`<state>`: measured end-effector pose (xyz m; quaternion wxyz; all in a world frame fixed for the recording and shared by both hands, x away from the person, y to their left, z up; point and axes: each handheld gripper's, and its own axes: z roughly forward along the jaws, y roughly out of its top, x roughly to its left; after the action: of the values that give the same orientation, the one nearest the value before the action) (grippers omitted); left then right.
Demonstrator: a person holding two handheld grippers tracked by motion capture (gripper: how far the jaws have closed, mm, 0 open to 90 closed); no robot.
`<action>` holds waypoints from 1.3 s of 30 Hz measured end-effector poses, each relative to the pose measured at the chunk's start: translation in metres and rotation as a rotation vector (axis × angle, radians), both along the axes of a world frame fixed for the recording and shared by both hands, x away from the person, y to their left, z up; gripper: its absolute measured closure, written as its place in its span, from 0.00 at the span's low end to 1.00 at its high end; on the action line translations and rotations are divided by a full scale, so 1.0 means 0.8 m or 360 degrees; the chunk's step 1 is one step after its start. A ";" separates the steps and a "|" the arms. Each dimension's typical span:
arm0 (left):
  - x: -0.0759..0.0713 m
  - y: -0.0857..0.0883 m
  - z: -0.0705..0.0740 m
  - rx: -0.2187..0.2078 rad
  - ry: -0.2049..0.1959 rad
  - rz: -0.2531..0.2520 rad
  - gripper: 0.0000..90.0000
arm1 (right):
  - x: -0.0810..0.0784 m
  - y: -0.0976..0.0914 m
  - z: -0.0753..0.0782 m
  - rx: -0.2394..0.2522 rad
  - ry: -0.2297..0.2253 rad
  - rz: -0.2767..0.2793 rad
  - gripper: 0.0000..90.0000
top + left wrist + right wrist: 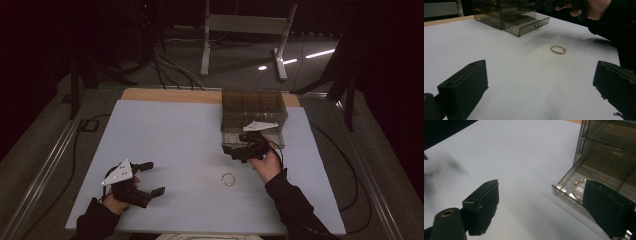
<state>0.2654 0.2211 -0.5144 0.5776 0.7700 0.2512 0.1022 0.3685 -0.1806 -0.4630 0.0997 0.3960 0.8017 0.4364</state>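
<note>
Right gripper [540, 207] jaws wide, empty, beside open drawer [574, 195] holding one bracelet [577, 190]. Second bracelet [228, 179] lies on mat. Left gripper [150, 177] wide, idle. Approach low, pinch rim squarely.

Dark room. Grey floor [240, 70] with black cables [170, 70]. White metal stand [247, 25] behind table. Bright light streaks [320, 53] on floor.

Glossy smoked-plastic drawer box [509, 17], beaded gold-metal bracelet [558, 49]
</note>
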 end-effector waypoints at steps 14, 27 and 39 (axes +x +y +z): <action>0.001 0.000 0.000 -0.0002 0.0007 -0.0002 0.01 | -0.039 -0.003 -0.004 0.0010 -0.0010 0.0067 0.16; 0.000 -0.001 0.000 0.0000 0.0006 -0.0001 0.01 | -0.072 -0.004 -0.010 0.0053 0.0006 0.0155 0.16; -0.001 -0.001 0.000 0.0006 0.0001 -0.0005 0.01 | -0.097 -0.005 -0.019 0.0035 0.0007 0.0197 0.16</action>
<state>0.2648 0.2202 -0.5145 0.5761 0.7715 0.2501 0.1015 0.2908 -0.1846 -0.4779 0.0664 0.3476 0.8201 0.4496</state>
